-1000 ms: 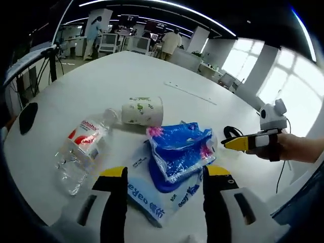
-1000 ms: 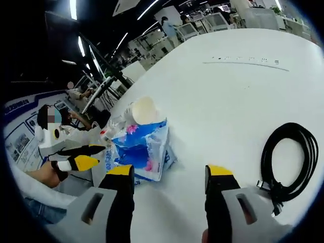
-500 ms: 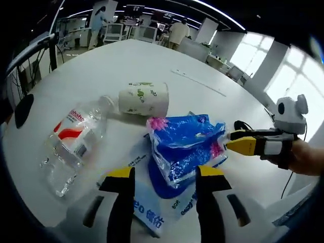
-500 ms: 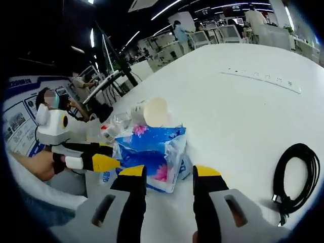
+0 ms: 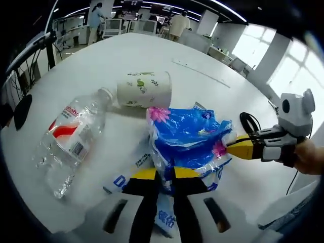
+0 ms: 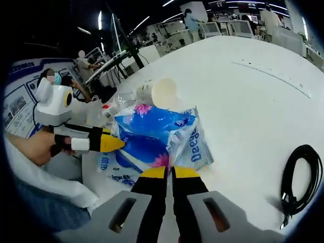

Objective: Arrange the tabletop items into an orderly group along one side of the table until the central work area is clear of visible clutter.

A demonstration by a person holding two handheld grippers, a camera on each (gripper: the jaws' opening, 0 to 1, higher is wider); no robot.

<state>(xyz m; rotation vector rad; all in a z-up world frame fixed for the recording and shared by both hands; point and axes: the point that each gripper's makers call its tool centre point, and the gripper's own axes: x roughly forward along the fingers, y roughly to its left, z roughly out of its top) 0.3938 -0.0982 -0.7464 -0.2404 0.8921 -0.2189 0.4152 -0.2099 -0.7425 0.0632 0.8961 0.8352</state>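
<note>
While both sets of fingers pinch the blue tissue pack (image 5: 190, 144) — left gripper (image 5: 164, 174), right gripper (image 6: 168, 173) — it lies flat.

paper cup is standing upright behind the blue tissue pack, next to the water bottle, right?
Not upright: the paper cup lies on its side, as the left gripper view shows. It is behind the blue tissue pack, next to the water bottle.

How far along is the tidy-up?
Nothing looks grouped yet. Both the left hand-held gripper and right hand-held gripper are closed on the blue plastic tissue pack. The clear plastic bottle, tipped paper cup and black cable coil lie scattered.
</note>
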